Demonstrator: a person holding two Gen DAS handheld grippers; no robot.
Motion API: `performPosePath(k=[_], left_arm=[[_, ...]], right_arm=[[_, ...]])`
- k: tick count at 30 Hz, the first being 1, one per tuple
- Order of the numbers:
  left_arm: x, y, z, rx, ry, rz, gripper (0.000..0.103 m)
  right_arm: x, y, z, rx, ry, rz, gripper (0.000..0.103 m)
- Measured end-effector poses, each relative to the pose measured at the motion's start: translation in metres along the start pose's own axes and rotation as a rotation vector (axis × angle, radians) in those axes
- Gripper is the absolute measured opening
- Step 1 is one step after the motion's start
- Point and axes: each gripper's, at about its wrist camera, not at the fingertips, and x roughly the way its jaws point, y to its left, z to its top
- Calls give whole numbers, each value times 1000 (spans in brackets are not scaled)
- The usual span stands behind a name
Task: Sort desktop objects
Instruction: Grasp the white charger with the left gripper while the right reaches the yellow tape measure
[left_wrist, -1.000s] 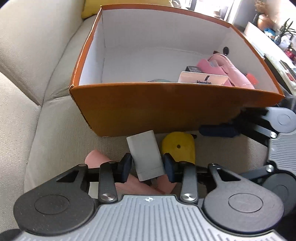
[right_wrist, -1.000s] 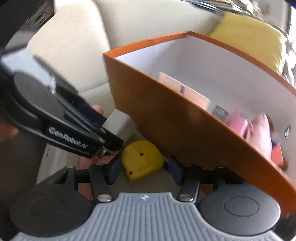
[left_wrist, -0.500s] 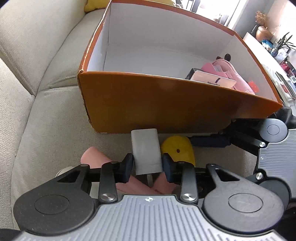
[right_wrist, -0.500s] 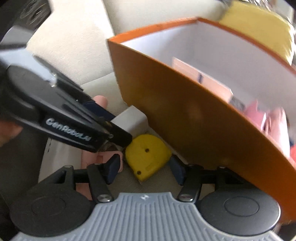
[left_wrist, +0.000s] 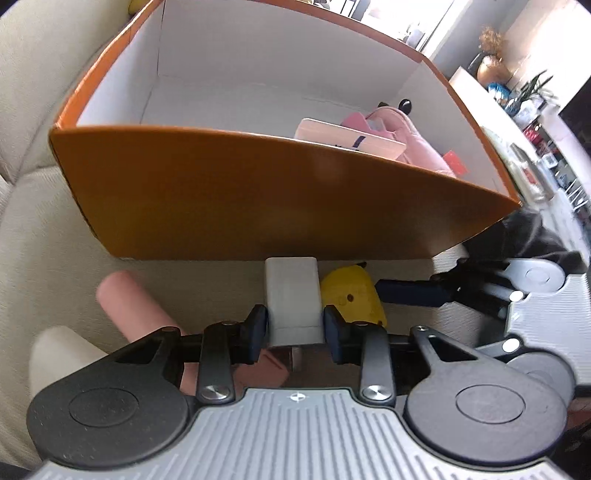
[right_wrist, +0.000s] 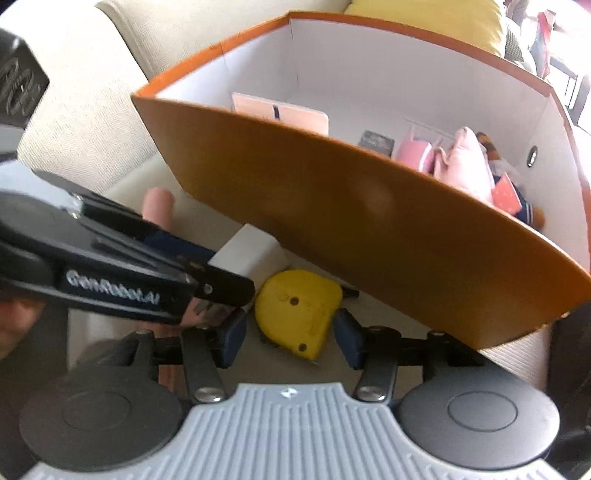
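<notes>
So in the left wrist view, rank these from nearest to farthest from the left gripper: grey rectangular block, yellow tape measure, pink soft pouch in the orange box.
1. Grey rectangular block: between the left gripper's fingers.
2. Yellow tape measure: just right of the block, on the cushion.
3. Pink soft pouch: inside the orange cardboard box, far right.

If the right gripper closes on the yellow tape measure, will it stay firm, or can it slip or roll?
The yellow tape measure looks like a hard plastic case, so it should probably stay stiff. Its rounded top may slide between the pads of the right gripper. It lies flat on the cushion, so rolling seems unlikely.
</notes>
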Motion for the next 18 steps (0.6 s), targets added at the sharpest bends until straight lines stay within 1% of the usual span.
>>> performPosePath(k=[3, 6, 7, 10, 12, 18], left_arm=[[-3, 3, 0, -29, -11, 14, 38], [-6, 2, 1, -26, -25, 73, 37], [-8, 2, 1, -27, -29, 78, 37], [-9, 6, 0, -54, -30, 62, 37], [-10, 6, -1, -51, -35, 66, 37], [-4, -5, -2, 1, -44, 97, 37]], right_arm=[[1, -2, -2, 49, -3, -4, 56], [4, -3, 0, 92, -18, -28, 56], [5, -2, 0, 90, -19, -38, 56], [9, 1, -1, 73, -18, -69, 56], [9, 1, -4, 69, -19, -73, 54], [8, -4, -7, 63, -19, -64, 54]])
